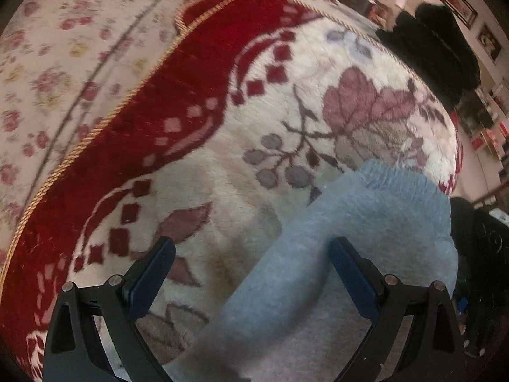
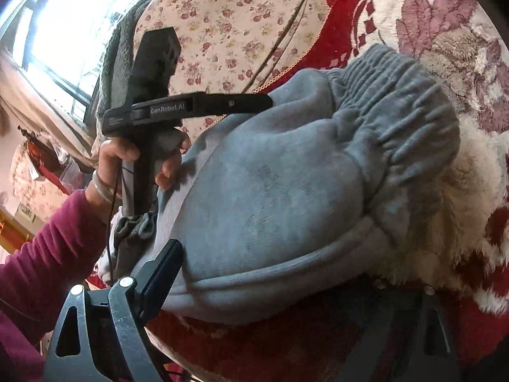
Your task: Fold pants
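plush, cream-coloured fleece with mauve flowers and a deep red scalloped border made up the big blanket, the largest thing in both views; a gold twisted cord ran along its red edge. beyond that edge lay a pale cotton sheet printed with small pink roses, with a thin dark cable trailing over it.

on the blanket rested the grey-blue fleece pants, bunched into a rounded heap. their gathered elastic waistband pointed toward the blanket's flowered middle, and a thick folded hem curved along the near side, just above the red border. in the left wrist view one soft blue end of the pants reached up from the bottom of the frame across the cream pile.

the left gripper hung over that end with its dark blue pads spread wide; the cloth passed under the gap and lay against the right-hand pad, but nothing was pinched. from the right wrist view the same black tool showed side-on, its tip at the far edge of the heap, held by a hand with a bangle at the wrist and a magenta sleeve behind it.

the right gripper sat at the near hem with jaws wide apart. its left pad touched the folded edge, and the other finger was hidden beneath the cloth, so the fabric lay between them unclamped.
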`<state>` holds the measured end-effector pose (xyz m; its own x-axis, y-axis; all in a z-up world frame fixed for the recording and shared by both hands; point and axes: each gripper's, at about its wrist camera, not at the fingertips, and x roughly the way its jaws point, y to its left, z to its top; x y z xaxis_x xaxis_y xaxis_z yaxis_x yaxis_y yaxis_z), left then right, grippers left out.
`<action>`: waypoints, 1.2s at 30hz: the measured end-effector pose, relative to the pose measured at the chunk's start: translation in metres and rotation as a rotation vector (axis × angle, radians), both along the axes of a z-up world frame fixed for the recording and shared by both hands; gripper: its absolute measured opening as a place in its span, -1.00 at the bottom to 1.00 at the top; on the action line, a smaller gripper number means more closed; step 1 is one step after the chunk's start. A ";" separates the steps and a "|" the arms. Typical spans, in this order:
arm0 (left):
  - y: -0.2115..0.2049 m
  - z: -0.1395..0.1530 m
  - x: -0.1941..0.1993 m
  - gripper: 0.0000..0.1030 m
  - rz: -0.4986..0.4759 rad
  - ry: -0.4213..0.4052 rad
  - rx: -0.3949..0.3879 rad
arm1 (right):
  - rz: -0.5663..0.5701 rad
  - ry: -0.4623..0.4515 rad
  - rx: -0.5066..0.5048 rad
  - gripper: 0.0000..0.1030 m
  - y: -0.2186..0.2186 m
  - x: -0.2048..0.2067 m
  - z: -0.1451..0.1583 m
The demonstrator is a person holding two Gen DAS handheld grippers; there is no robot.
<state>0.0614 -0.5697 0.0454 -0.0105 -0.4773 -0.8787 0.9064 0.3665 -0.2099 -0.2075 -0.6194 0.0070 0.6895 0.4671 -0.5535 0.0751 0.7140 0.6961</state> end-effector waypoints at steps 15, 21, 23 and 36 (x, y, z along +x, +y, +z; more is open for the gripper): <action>-0.031 -0.015 -0.021 0.40 -0.312 0.164 0.054 | -0.015 -0.011 0.047 0.52 -0.006 -0.005 -0.004; -0.027 -0.009 -0.036 -0.27 -0.293 0.036 0.048 | -0.001 -0.019 0.038 0.10 0.000 -0.005 -0.001; -0.023 -0.003 -0.042 -0.51 -0.286 -0.011 0.048 | 0.003 -0.018 0.026 0.02 0.003 -0.004 0.003; 0.016 0.069 -0.057 -0.63 -0.216 -0.165 -0.045 | 0.063 -0.108 -0.128 -0.25 0.026 0.001 0.063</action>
